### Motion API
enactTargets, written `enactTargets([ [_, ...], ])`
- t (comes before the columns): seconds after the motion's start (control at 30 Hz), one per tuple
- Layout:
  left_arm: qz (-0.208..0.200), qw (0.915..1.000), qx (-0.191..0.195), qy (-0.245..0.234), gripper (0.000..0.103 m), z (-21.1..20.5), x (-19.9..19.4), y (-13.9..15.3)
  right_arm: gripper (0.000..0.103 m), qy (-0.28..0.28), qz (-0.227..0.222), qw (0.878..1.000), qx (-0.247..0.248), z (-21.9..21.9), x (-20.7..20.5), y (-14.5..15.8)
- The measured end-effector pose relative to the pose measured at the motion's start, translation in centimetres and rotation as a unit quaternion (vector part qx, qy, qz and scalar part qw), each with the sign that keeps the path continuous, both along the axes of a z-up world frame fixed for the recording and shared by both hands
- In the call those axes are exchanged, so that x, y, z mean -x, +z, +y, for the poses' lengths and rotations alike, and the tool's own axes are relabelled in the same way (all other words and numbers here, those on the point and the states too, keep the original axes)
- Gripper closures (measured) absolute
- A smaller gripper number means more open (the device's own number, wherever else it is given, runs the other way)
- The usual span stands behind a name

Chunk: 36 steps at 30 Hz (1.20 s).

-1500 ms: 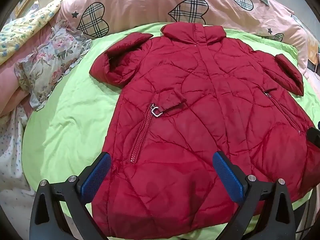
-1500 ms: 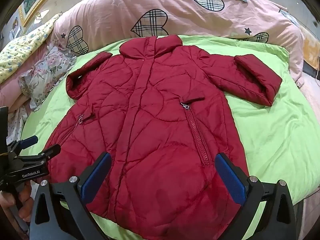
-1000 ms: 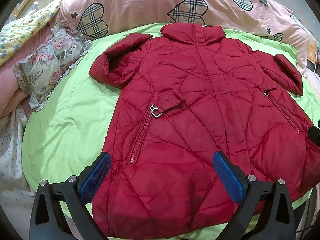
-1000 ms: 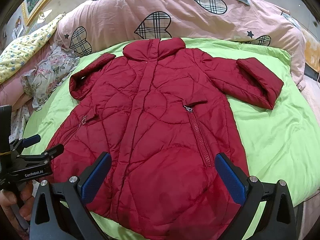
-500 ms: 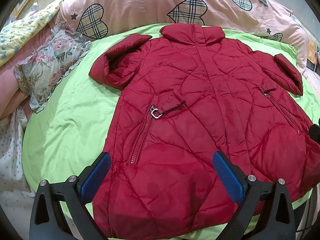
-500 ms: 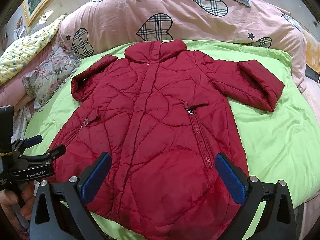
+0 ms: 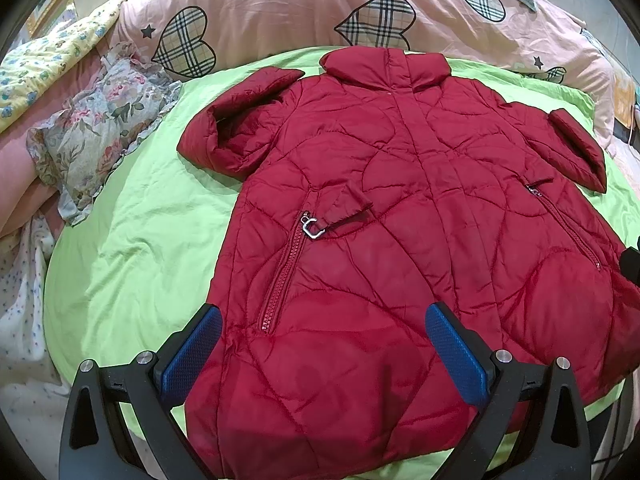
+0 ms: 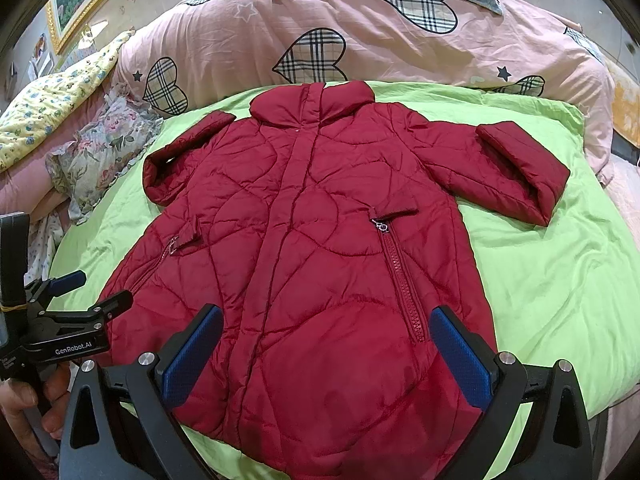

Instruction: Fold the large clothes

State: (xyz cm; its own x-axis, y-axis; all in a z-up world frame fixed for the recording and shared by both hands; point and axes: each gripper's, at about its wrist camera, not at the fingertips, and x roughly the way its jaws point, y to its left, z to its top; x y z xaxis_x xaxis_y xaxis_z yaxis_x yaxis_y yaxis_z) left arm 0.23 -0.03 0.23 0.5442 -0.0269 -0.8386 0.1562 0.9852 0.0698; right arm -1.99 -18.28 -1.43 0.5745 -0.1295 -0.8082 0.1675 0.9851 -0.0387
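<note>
1. We see a dark red quilted puffer coat [image 7: 400,220] spread flat, front side up, on a lime green bed sheet [image 7: 132,240]; collar [image 8: 312,104] at the far end, hem nearest our grippers.
2. Both sleeves folded back on themselves — left sleeve [image 7: 236,128] doubled beside the shoulder, right sleeve [image 8: 516,172] sticking out over the sheet.
3. Two zip pockets on the front; silver zip pull [image 7: 312,227] on the left one lies on the fabric.
4. Left gripper [image 7: 324,354]: blue-padded jaws spread wide, nothing between them; hanging above the left hem area, contact with the coat not discernible.
5. Right gripper [image 8: 326,358]: jaws also wide apart, empty, over the lower front.
6. In the right wrist view the left gripper shows at the left edge, held by a hand [image 8: 24,404].
7. Beyond the coat — pink duvet with plaid hearts [image 8: 360,40]; floral frilled pillow [image 7: 96,136] to the left, off the sheet.
</note>
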Motion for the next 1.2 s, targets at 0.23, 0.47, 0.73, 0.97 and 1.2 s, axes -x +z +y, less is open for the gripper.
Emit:
enactTargets([
  [0.23,0.007,0.9998,-0.018,-0.002,0.001,-0.1,-0.4,0.0,0.000,-0.002,0.000,1.000,0.010,-0.2,-0.3,0.0],
  [0.47,0.022,0.9995,-0.023,-0.002,0.001,-0.1,-0.8,-0.1,0.000,-0.006,-0.002,1.000,0.003,-0.8,-0.6,-0.2],
  [0.73,0.017,0.9997,-0.017,-0.003,0.001,0.0,-1.3,-0.1,0.000,-0.005,-0.005,1.000,-0.003,-1.0,-1.0,0.0],
  [0.97,0.012,0.9998,-0.016,-0.005,0.001,-0.1,-2.2,-0.2,0.000,-0.012,-0.005,1.000,-0.002,-1.8,-1.5,0.0],
  [1.2,0.010,0.9999,0.001,-0.009,0.001,-0.2,-3.4,-0.6,0.001,-0.029,-0.008,1.000,-0.002,-3.8,-2.2,0.3],
])
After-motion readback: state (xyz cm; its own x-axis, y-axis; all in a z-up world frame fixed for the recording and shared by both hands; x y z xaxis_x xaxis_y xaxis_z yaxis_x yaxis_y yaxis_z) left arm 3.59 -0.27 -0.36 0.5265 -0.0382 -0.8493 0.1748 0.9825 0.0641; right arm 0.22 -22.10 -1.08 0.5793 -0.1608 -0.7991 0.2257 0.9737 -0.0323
